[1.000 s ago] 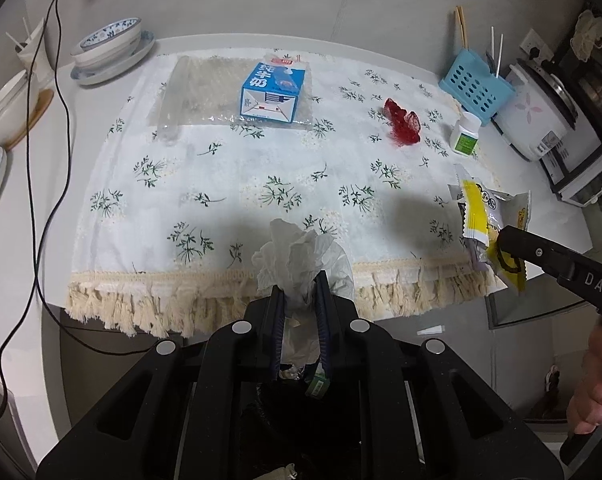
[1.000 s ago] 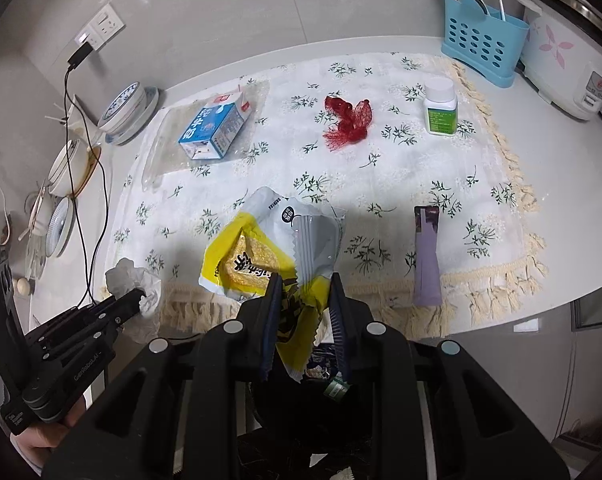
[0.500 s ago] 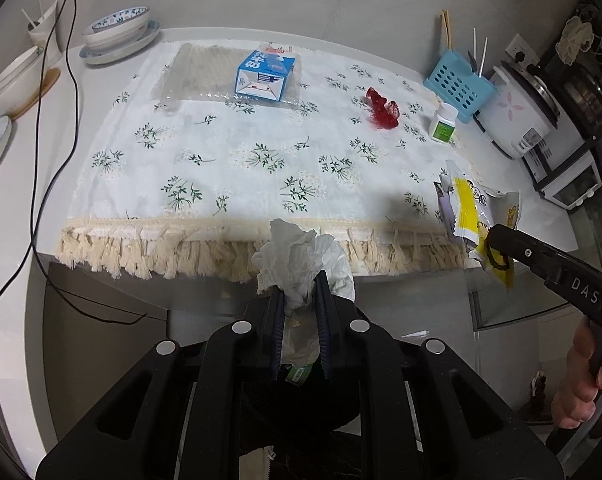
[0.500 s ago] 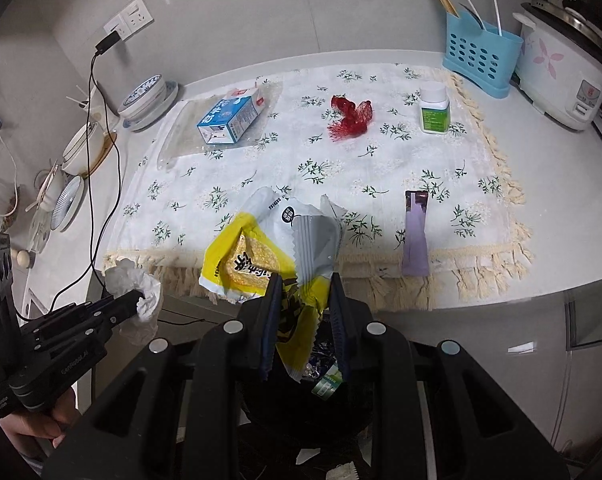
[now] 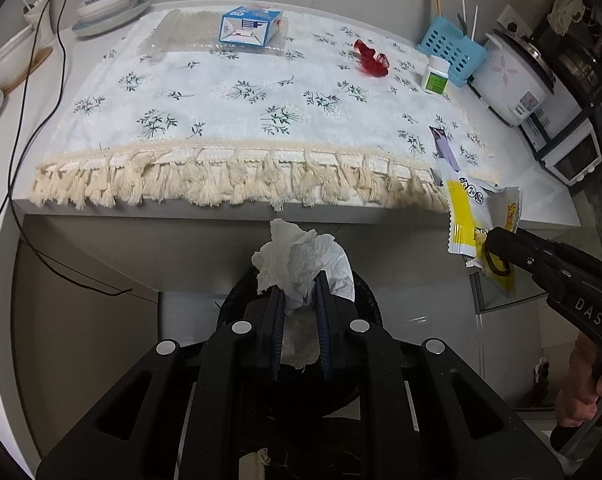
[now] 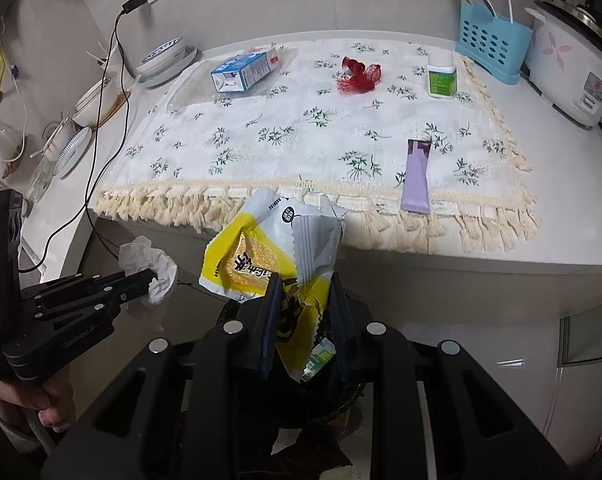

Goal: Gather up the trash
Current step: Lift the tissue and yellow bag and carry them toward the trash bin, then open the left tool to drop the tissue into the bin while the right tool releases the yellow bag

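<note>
Left wrist view: left gripper [image 5: 299,292] has its jaws clamped on a crumpled white paper tissue [image 5: 301,264], now off the front edge of the desk [image 5: 221,220] and above a dark round bin [image 5: 365,300] on the floor below. A second ago the tissue was over the fringed floral white tablecloth [image 5: 241,120]; both hands have pulled back and dropped since. Right wrist view: right gripper [image 6: 303,300], jaws closed on a yellow-and-white torn snack wrapper [image 6: 269,248], also clear of the desk edge, dark bin opening [image 6: 341,396] directly under it with some trash already inside. So both items are carried to the bin; release looks like the next step, neither dropped yet. Left on the cloth: blue-white milk carton [image 6: 241,72] on a clear plastic sheet [image 5: 181,34], red crumpled mesh scrap [image 6: 359,74], lilac flat sachet [image 6: 416,176] near the fringe, white pill bottle with green label [image 6: 442,76]. More pickups remain.
</note>
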`<state>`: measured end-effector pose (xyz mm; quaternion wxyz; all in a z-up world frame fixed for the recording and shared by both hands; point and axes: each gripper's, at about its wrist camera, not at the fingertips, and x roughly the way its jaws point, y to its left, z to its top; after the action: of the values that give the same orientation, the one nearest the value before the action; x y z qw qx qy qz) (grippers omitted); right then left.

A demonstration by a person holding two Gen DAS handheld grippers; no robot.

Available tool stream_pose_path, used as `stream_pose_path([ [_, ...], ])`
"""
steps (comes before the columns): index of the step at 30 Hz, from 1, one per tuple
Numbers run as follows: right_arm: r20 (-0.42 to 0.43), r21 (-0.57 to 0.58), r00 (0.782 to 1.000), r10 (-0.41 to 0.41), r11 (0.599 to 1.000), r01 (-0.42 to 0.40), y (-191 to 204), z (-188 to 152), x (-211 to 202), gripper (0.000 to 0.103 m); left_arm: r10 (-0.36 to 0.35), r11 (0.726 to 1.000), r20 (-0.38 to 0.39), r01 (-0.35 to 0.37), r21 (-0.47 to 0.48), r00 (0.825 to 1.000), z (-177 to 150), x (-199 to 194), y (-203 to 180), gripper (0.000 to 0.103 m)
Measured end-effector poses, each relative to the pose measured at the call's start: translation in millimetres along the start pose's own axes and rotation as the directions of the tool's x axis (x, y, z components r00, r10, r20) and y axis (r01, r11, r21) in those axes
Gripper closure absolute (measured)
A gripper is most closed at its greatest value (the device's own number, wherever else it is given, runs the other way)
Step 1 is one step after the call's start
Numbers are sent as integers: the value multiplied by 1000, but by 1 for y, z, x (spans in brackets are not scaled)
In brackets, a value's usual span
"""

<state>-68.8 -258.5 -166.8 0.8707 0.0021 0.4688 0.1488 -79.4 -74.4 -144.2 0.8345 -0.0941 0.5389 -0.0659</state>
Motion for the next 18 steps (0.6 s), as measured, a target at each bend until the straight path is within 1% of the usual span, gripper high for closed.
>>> stream_pose_path([
  [2,-21,4,1000,20,1000,-20,-4,-6,5,81,-3,1000,-13,3,-15,1000,-6,8,1,89],
  [9,-53,2,999,14,1000,-14,-16,-27,21,81,-9,999,-36,8,-44,999,-22,34,3,89],
  [11,-65,-6,998,8,1000,-8,-18,-34,27,80,-4,999,-37,3,-46,999,-27,42,4,89],
  [14,-101,0,995,26,1000,-27,-23,-43,40,80,0,999,-44,-2,-36,999,-34,53,2,89],
  [18,-129,-10,991,18,1000,-19,-25,-53,56,80,3,999,-64,-6,-38,998,-46,72,3,89],
])
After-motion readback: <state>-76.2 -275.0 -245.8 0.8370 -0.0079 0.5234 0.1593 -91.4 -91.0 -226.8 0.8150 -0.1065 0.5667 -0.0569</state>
